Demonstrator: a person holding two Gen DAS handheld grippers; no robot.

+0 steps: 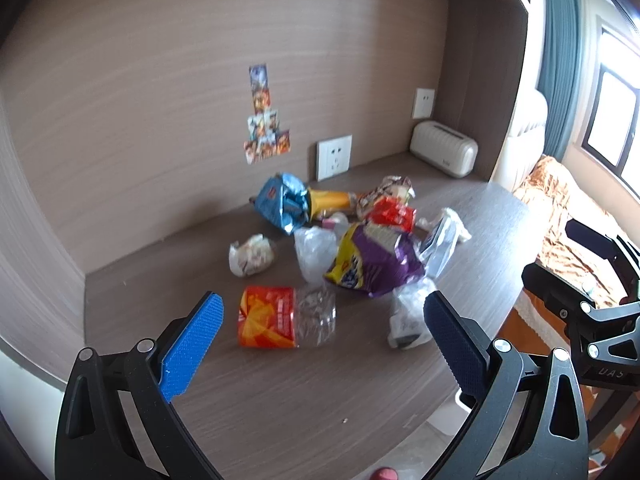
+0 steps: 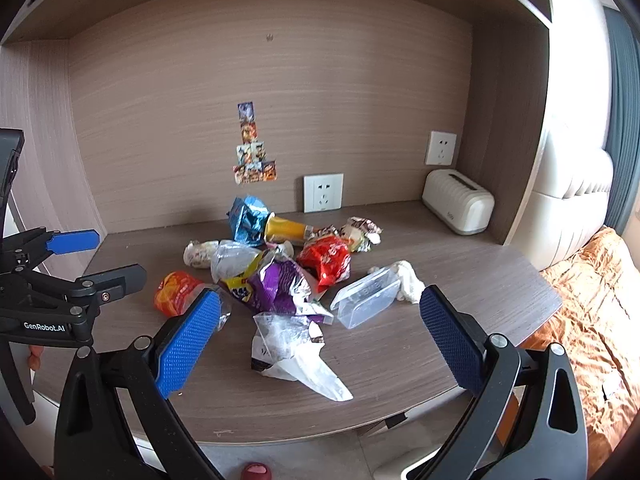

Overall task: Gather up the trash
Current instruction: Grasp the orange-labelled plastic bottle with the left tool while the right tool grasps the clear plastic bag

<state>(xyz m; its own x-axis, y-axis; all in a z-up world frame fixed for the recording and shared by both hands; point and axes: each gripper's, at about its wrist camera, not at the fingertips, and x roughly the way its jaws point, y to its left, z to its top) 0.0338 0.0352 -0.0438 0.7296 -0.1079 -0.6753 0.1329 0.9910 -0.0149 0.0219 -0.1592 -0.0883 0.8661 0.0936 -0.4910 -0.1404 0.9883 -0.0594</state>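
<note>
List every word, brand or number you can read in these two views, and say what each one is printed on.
"GenRobot.AI": white letters on the black body of the left gripper.
"UAS": partly cut off, on the black body of the right gripper.
Print on the purple snack bag, the red-orange wrapper, the blue bag and the wall stickers: too blurred to read.

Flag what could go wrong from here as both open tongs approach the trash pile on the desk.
1. The clear crinkled plastic bag is thin and limp; pads may slip off it.
2. The purple-and-yellow foil snack bag overlaps neighbouring wrappers, so lifting it could drag or scatter them.
3. The white-and-black torn wrapper lies near the front edge of the wood-grain desk; a nudge from the right tongs could push it off.
</note>
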